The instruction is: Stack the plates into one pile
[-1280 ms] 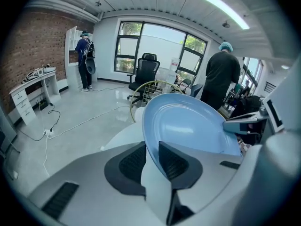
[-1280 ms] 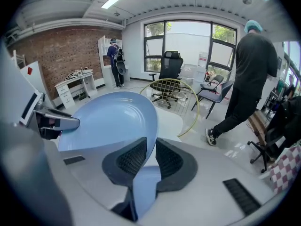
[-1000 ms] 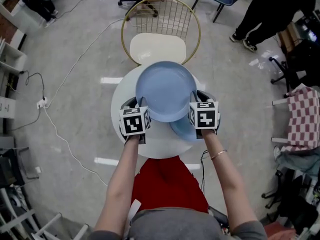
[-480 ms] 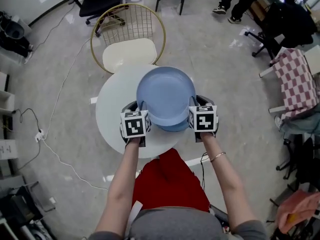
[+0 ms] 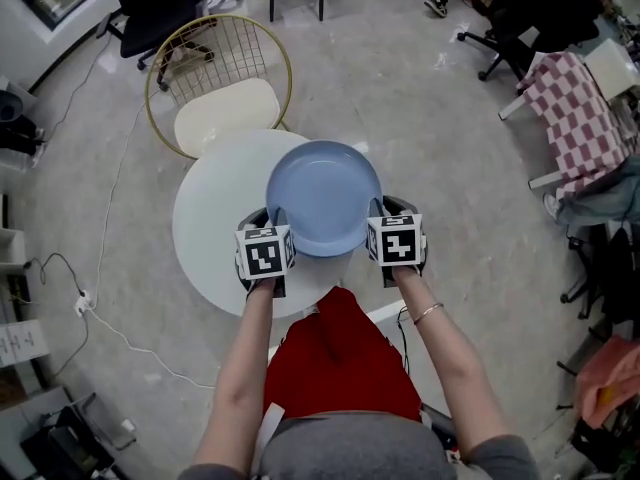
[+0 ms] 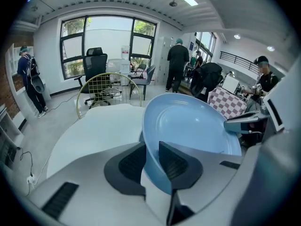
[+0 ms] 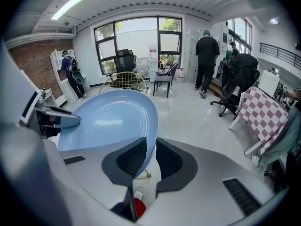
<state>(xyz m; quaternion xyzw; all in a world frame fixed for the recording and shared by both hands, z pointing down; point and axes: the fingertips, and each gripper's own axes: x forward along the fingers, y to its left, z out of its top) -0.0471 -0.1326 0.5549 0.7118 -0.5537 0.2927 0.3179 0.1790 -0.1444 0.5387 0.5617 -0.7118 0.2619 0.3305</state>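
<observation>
A light blue plate (image 5: 323, 198) hangs level above the right side of the round white table (image 5: 215, 233). My left gripper (image 5: 273, 226) is shut on its left rim, and my right gripper (image 5: 377, 220) is shut on its right rim. In the left gripper view the plate (image 6: 188, 126) runs between the pads of the left gripper (image 6: 151, 150). The right gripper view shows the plate (image 7: 108, 119) with its rim pinched in the right gripper (image 7: 151, 147). No second plate shows under the held one.
A gold wire chair with a cream seat (image 5: 222, 108) stands behind the table. A checked cloth (image 5: 575, 118) hangs on furniture at the right. Office chairs and people stand further back. A cable (image 5: 110, 218) lies on the floor at the left.
Both grippers carried the blue plate to the right, over a second blue plate on the table. That lower plate showed at first, then as a sliver, and is now covered.
</observation>
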